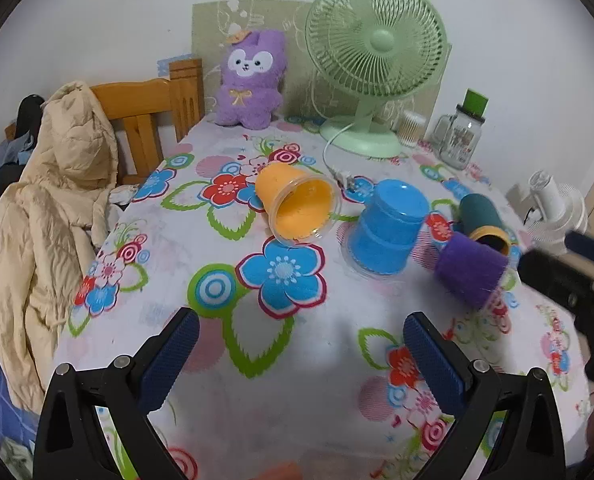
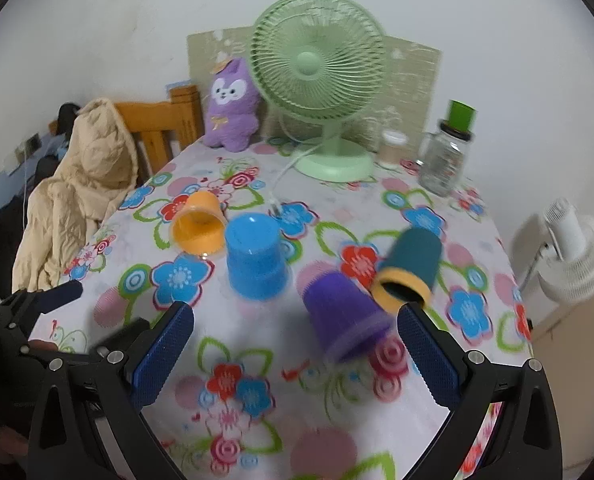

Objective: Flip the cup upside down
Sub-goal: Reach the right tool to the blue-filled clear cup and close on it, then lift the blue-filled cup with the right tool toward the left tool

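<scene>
Several cups are on the flowered tablecloth (image 1: pixel 305 360). An orange cup (image 1: pixel 297 204) lies on its side, mouth toward me; it also shows in the right wrist view (image 2: pixel 199 226). A blue cup (image 1: pixel 389 226) stands upside down (image 2: pixel 255 254). A purple cup (image 1: pixel 471 270) is tilted, mouth down (image 2: pixel 343 322). A dark teal cup with a yellow rim (image 1: pixel 485 220) lies on its side (image 2: pixel 411 270). My left gripper (image 1: pixel 301 344) is open and empty, short of the cups. My right gripper (image 2: pixel 297 344) is open and empty, just before the purple cup.
A green desk fan (image 1: pixel 377 64) with its cord, a purple plush toy (image 1: pixel 253 76), a glass jar with a green lid (image 1: pixel 463 136) and a small container stand at the back. A wooden chair (image 1: pixel 145 120) with a beige jacket is at the left. A white fan (image 2: pixel 573 248) is at the right.
</scene>
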The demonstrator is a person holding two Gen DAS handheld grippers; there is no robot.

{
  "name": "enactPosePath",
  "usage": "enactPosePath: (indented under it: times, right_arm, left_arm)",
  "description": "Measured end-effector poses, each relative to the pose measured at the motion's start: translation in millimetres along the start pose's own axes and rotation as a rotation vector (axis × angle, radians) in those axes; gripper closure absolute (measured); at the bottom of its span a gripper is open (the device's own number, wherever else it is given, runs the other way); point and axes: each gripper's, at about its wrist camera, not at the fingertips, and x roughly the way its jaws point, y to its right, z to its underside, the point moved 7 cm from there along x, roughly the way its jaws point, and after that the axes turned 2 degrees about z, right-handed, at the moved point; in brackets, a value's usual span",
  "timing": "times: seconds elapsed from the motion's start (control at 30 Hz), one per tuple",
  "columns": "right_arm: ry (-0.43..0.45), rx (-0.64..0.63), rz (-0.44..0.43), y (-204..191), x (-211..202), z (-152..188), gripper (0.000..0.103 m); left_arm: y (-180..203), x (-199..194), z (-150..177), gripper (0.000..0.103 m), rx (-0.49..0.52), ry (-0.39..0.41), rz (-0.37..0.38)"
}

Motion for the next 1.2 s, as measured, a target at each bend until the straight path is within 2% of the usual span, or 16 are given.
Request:
enactPosePath:
  times: [0.13,0.33,0.53,0.6,0.63,0.8,0.97,1.07,1.2]
  right_arm:
    - [-0.056,-0.033,-0.066,-12.7,32.3,-17.6,0.000]
    - [-0.129,-0.039,-0.109,-25.1,80.0,-36.9,0.001]
    - [-0.225,-0.061,-0.109,-31.2,122.3,-41.1,0.030]
    - [-0.249,-0.044,-0.128,-30.4,130.5,-41.1,0.045]
    - [-0.249,-0.039,-0.140,-31.0,132.0,-42.1,0.045]
    - [-0.210,-0.046,-0.152,-34.2,124.6,-45.2,0.046]
    - [-0.089,-0.040,-0.234,-46.9,92.7,-41.2,0.046]
    - [-0.018,-0.017,-0.288,-52.8,77.6,-24.8,0.046]
    - [0.009,0.000,-0.287,-50.9,69.6,7.0,0.047]
  left_arm:
    - [-5.7,19.1,-5.9,0.000,0.007,-0.038,-0.027]
    - [-16.6,40.1,-13.6,0.000,-0.006,-0.071,-0.052]
    - [-23.5,47.9,-13.0,0.000,-0.023,-0.092,-0.070]
    - [-25.7,46.9,-12.5,0.000,-0.027,-0.092,-0.070]
    - [-26.4,47.1,-12.6,0.000,-0.030,-0.091,-0.070]
    - [-29.7,42.2,-10.1,0.000,-0.050,-0.090,-0.066]
    - [-28.3,27.5,-0.6,0.000,-0.096,-0.078,-0.036]
    - [-25.3,18.0,13.5,0.000,-0.114,-0.085,-0.021]
    - [-26.7,8.2,34.7,0.000,-0.138,-0.105,-0.018]
